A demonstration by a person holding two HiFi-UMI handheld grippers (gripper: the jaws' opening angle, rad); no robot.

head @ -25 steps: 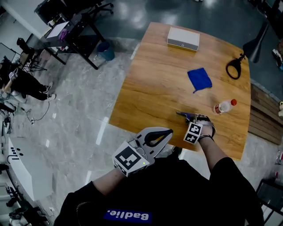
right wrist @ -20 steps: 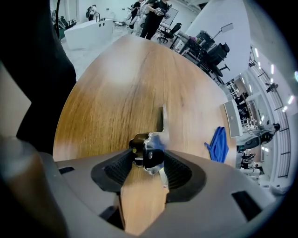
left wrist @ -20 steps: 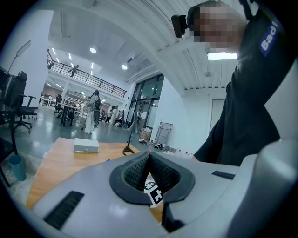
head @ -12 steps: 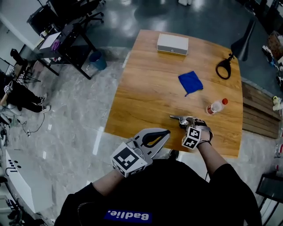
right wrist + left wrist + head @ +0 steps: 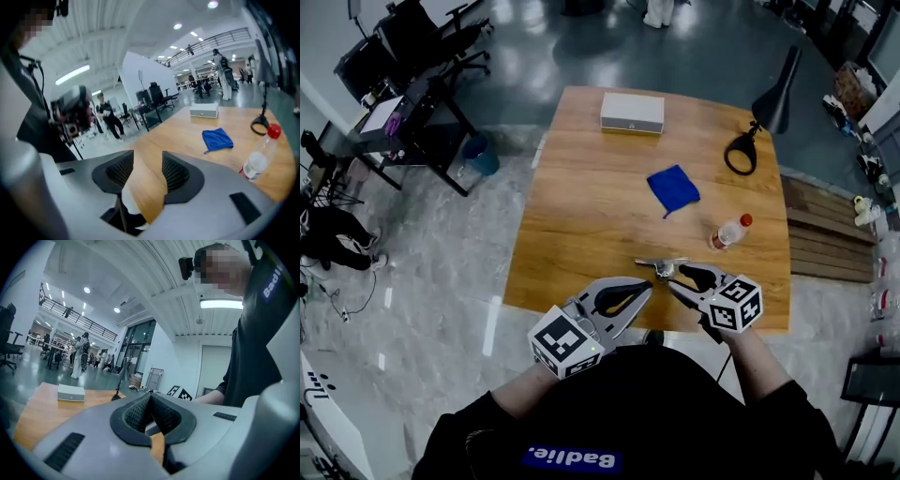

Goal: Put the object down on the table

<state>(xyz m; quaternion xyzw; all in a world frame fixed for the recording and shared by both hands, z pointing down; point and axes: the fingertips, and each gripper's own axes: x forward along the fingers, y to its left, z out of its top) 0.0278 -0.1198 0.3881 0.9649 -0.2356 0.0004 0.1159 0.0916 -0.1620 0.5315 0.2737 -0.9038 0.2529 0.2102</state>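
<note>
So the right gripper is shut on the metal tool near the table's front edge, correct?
Not shut: the right gripper view shows the right gripper open, only bare table between its jaws. The metal tool lies near the table's front edge.

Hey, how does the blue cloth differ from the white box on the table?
The blue cloth is deep blue; the white box is pale. The cloth is soft and rumpled, lying flat; the box is a rigid, straight-edged block. The cloth lies near the middle of the wooden table; the box sits by its far edge. Both rest on it, apart from each other.
</note>
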